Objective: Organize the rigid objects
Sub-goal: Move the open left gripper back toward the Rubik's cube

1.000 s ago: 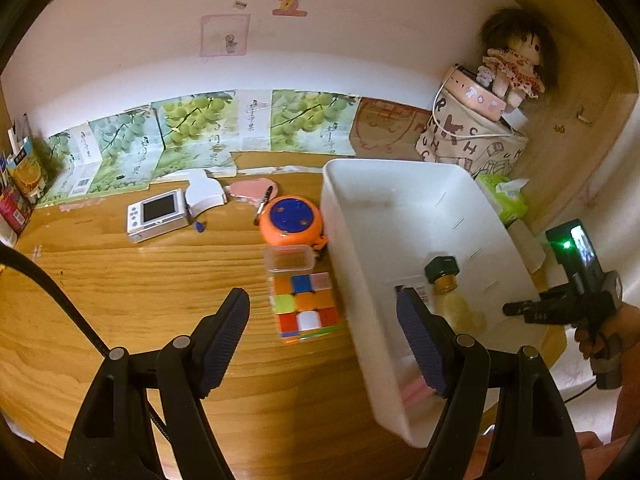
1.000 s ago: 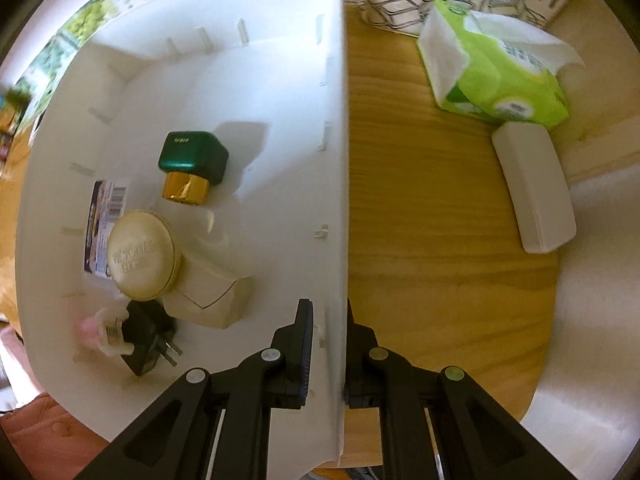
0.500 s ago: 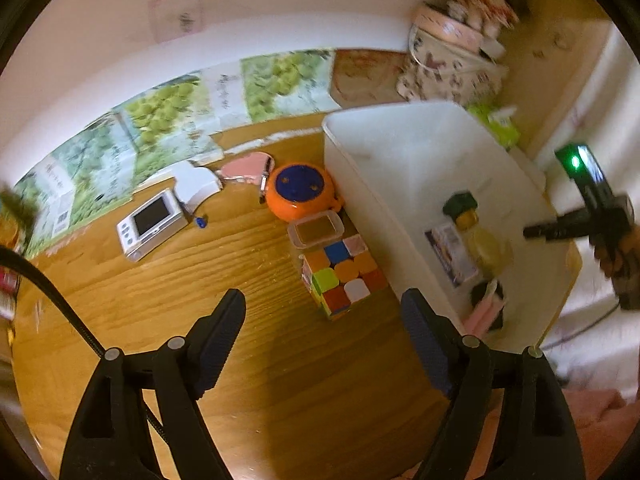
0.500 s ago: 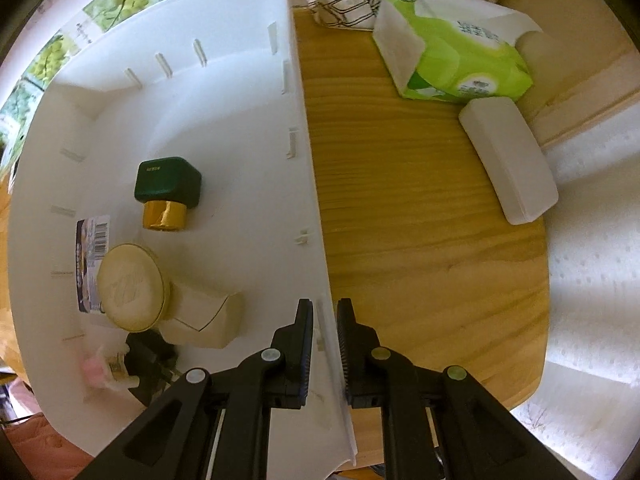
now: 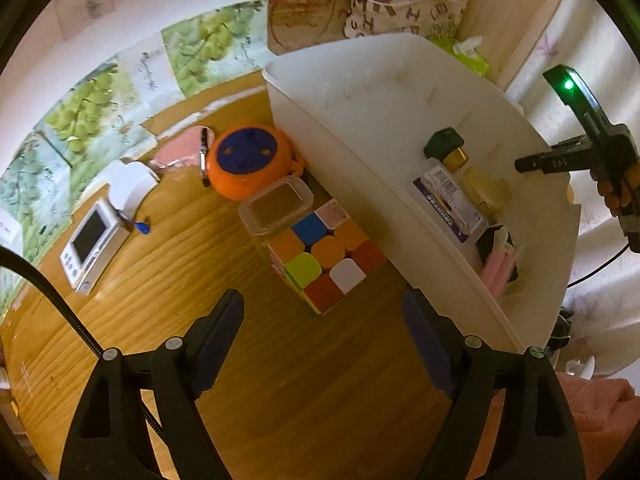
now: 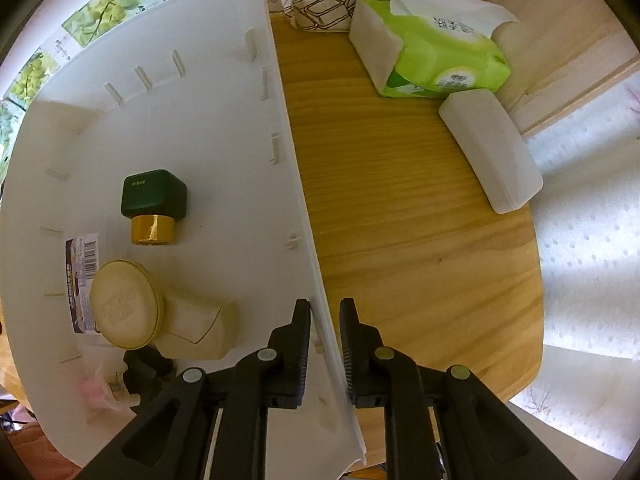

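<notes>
The left gripper (image 5: 322, 322) is pointed steeply downward, its two dark fingers (image 5: 219, 326) spread wide apart with nothing held between them. The right gripper (image 6: 325, 322) is aimed straight down and its jaws are opening, with the thin wall of the white bin (image 6: 294, 184) standing between the ribbed pads and a narrow gap seen on each side of it. In the left wrist view, the right gripper is seen from the side with fingers of the person's hand (image 5: 616, 194) wrapped around its handle.
</notes>
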The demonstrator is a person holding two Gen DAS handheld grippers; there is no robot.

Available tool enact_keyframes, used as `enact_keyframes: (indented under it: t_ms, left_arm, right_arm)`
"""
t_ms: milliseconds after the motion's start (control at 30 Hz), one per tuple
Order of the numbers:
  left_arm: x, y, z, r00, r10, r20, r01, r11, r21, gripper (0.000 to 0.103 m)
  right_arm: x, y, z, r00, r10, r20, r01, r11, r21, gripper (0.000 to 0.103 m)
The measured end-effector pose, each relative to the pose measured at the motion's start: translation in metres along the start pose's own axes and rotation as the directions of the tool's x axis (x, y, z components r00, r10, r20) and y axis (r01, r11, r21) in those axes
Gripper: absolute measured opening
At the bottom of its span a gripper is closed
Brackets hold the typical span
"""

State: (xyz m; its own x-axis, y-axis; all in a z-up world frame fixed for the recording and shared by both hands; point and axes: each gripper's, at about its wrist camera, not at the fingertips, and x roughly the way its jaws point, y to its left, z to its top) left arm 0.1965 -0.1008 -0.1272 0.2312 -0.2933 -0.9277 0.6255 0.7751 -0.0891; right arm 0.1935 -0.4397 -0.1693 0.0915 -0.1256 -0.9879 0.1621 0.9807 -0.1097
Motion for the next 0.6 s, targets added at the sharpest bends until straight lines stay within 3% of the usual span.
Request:
enact_keyframes:
  t_ms: [333,600]
  left_arm:
    - [0.023,-0.004,0.002,0.999,-0.04,-0.001,0.04,0.999,0.016,0.084]
    - [0.028,-0.005,0.003,0.997,-0.054,0.061,0.053,0.999,0.012,0.084]
  right_arm:
    - [-0.002,0.002,0.0,1.0,-0.013,0.0,0.013,1.0,0.005,0.018]
    - [-0.004,0.002,0.001,1.0,-0.009,-0.001,0.009,1.0,0.01,0.018]
